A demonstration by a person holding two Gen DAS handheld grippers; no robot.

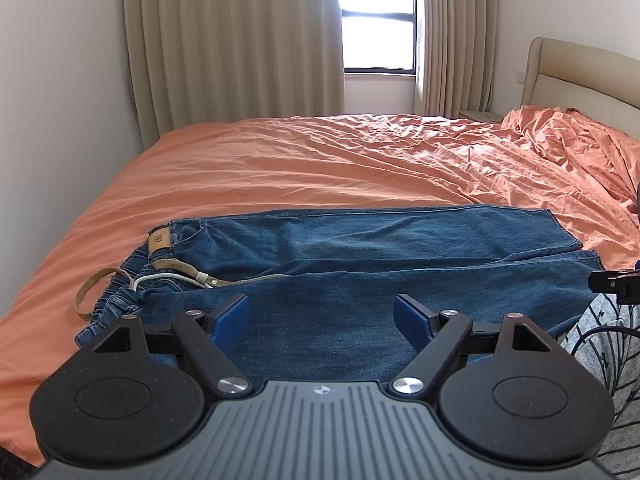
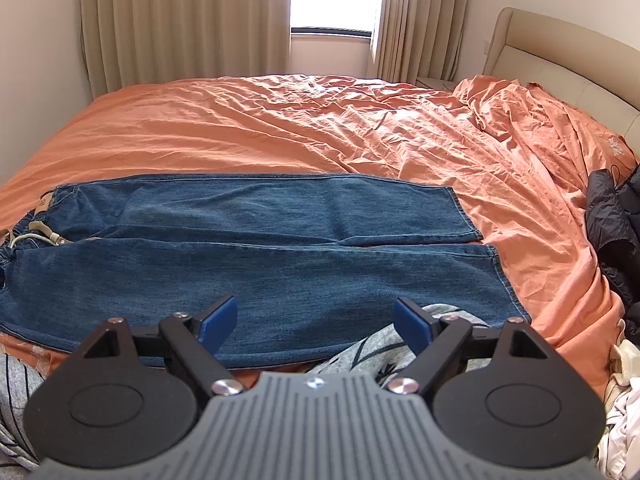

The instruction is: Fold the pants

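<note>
Jeans (image 2: 256,240) lie flat on the bed (image 2: 280,120), long axis left-right, waistband at frame left. Left gripper (image 1: 322,316) and right gripper (image 2: 316,318) hover above them, fingers wide apart, holding nothing.

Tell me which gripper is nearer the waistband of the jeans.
Left. The left gripper hovers open just right of the waistband; the right gripper, also open, is farther along the legs toward the hems.

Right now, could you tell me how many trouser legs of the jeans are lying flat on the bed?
2. The far leg lies nearer the window; the near leg lies beside it, closer to the open right claw. Both hems point towards the headboard. None appears hidden.
</note>
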